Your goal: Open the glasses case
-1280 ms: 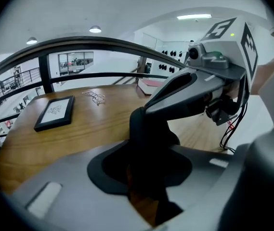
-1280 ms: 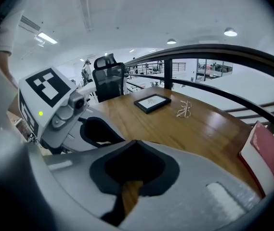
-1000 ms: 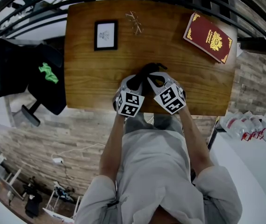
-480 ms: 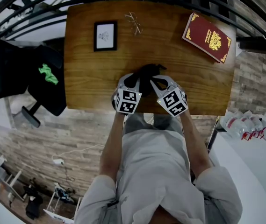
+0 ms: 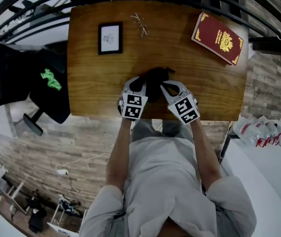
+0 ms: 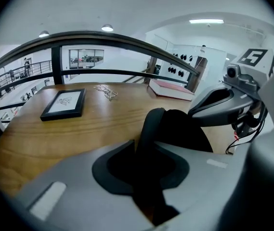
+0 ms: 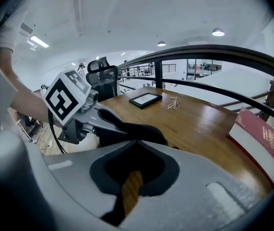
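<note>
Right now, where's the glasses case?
Head view: the glasses case is at the table's near edge, centre, between the left hand-held gripper and right hand-held gripper.

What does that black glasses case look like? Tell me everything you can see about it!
The glasses case is plain black, matte and soft-looking, with rounded ends. It is held up on edge close to the near side of the wooden table. I cannot tell whether it has opened. The left gripper is clamped on one curved edge, and the right gripper seems to pinch the other side. Nothing else touches it.
</note>
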